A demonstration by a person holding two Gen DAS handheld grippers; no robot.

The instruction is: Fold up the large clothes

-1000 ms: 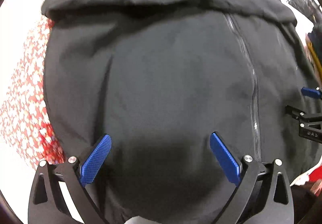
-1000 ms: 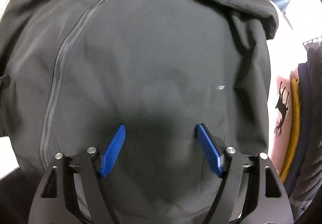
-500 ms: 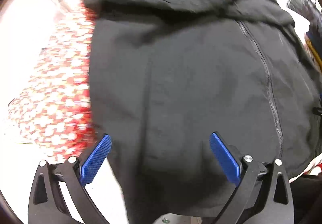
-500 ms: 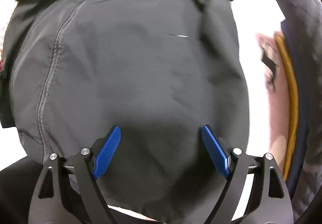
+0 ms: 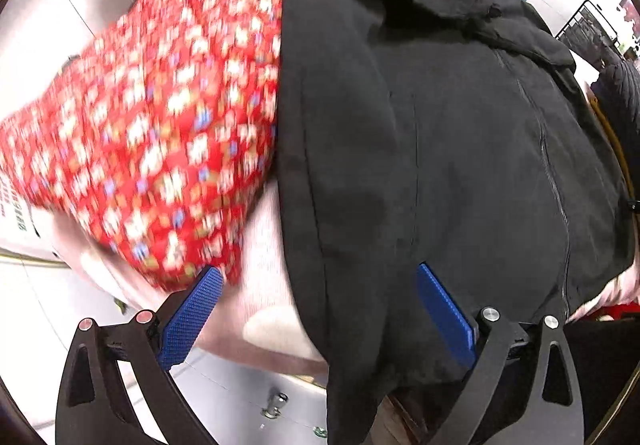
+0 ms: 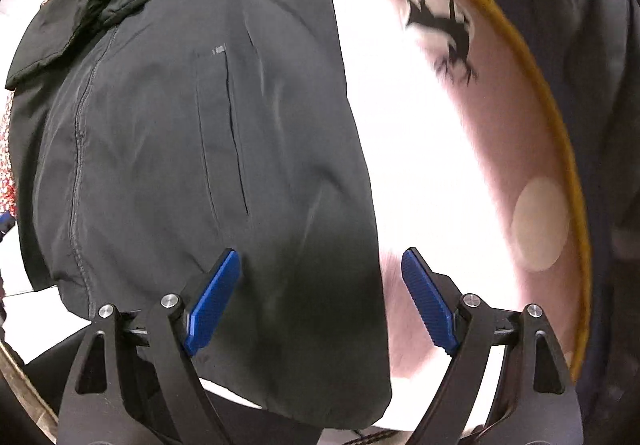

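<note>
A large black zip-up jacket (image 5: pixel 460 149) lies spread on the table, front side up, its hem hanging over the near edge. In the right wrist view the jacket (image 6: pixel 180 133) shows a zip pocket. My left gripper (image 5: pixel 316 305) is open and empty, straddling the jacket's left side edge near the hem. My right gripper (image 6: pixel 320 297) is open and empty, straddling the jacket's right side edge near the hem. Neither touches the cloth as far as I can see.
A red patterned cloth (image 5: pixel 160 117) lies left of the jacket. A pink cloth with a black deer print and yellow trim (image 6: pixel 500 125) lies to the right, with dark clothes (image 6: pixel 592 45) beyond it. The table's metal front edge (image 5: pixel 240 397) is below.
Both grippers have moved outward from over the jacket's middle: the left one to the left edge, the right one to the right edge. Both stayed open.
</note>
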